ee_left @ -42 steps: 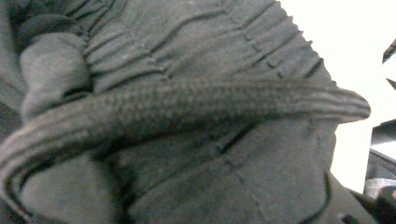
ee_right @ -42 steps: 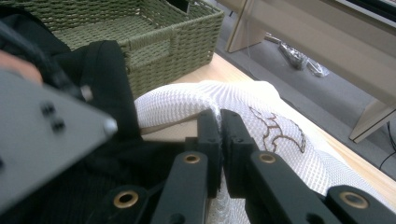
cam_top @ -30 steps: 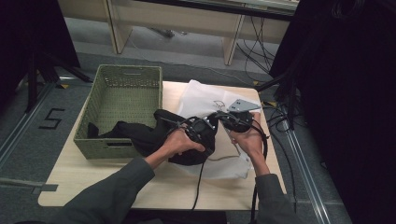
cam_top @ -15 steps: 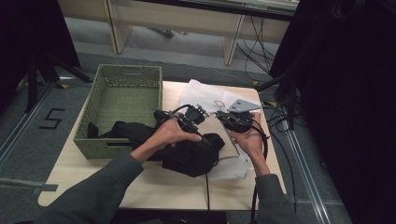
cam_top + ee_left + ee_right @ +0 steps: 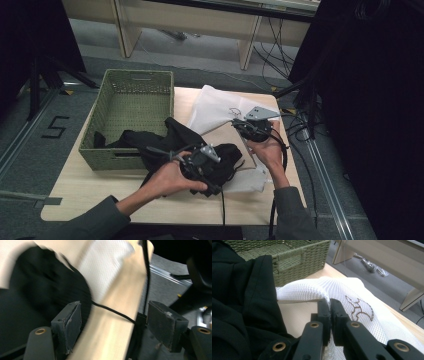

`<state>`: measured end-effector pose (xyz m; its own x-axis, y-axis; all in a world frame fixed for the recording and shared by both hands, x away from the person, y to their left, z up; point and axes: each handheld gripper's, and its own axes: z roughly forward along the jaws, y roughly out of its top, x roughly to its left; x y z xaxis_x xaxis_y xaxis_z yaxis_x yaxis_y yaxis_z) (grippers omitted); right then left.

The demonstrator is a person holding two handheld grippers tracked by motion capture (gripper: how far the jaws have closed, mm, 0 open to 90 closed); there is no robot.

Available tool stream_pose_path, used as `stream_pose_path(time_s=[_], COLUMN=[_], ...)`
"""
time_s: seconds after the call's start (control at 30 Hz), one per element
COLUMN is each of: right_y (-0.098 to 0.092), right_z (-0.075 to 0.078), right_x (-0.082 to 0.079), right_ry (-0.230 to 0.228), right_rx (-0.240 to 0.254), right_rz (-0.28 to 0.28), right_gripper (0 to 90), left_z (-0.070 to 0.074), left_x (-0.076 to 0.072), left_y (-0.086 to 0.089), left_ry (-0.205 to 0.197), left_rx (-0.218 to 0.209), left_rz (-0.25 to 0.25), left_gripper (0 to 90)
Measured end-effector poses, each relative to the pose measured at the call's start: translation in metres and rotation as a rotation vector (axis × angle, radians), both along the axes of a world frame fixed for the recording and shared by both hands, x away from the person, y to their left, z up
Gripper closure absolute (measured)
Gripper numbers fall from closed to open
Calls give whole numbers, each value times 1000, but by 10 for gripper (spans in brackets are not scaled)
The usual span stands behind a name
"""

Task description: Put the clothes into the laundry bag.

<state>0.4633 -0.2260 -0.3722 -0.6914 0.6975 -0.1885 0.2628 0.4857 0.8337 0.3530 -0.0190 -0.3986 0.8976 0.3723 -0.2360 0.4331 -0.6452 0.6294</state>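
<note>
A black garment [image 5: 172, 137] trails from the green wicker basket [image 5: 140, 75] onto the table. My left gripper [image 5: 206, 170] hovers over the garment's near end. In the left gripper view its jaws [image 5: 117, 325] are open with only table and a cable behind them. They have just been closing, with nothing between them. My right gripper [image 5: 250, 127] is shut on the edge of a white mesh bag [image 5: 215, 105]. The right gripper view shows its fingertips [image 5: 329, 303] pinching the mesh [image 5: 362, 302] beside the black garment [image 5: 242, 302].
The basket [image 5: 294, 260] sits at the table's left. The table's front edge [image 5: 165, 215] lies near my forearms. Cables run along the floor at the right [image 5: 300, 125]. A wooden desk frame [image 5: 245, 45] stands beyond the table.
My left gripper has pulled back from beside the right gripper toward the near edge and the left. The black garment now lies more spread out. The right gripper has stayed put.
</note>
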Motion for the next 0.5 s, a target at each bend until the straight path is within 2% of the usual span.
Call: stream_pose_path(time_s=[0.03, 0.07, 0.13, 0.17, 0.2, 0.23, 0.27, 0.33, 0.37, 0.4, 0.43, 0.5], right_y=[0, 0, 0, 0, 0, 0, 0, 0, 0, 0, 0, -1], right_z=[0, 0, 0, 0, 0, 0, 0, 0, 0, 0, 0, 0], right_x=[0, 0, 0, 1, 1, 0, 0, 0, 0, 0, 0, 0], right_ry=[0, -2, -1, -23, -23, -3, -1, -1, -1, -2, -2, -15], right_rx=[-1, -1, -2, -4, -4, 0, -2, -1, -1, -1, 0, -1], right_rz=[0, 1, 2, 0, 0, -2, 0, 0, 0, 0, -1, -5], right_gripper=[880, 880, 880, 880, 880, 880, 880, 880, 880, 880, 880, 879], left_z=[-9, -9, -28, -38, -45, -60, -60, -81, -81, -87, -97, -98], left_x=[-4, -4, -10, -12, -13, -14, -14, -13, -13, -12, -10, -9], left_y=[-2, -2, -8, -12, -14, -21, -21, -31, -31, -34, -40, -42], left_ry=[8, 8, 63, 88, 100, 145, 145, 183, 183, 184, 161, 168], left_rx=[3, 3, -1, 10, 12, 14, 14, 41, 41, 36, 31, 21], left_rz=[-10, -10, -9, -15, -6, 0, 0, -1, -1, 14, 10, 17], left_gripper=[286, 293, 309, 341, 341, 364, 373, 375, 388, 388, 409, 472])
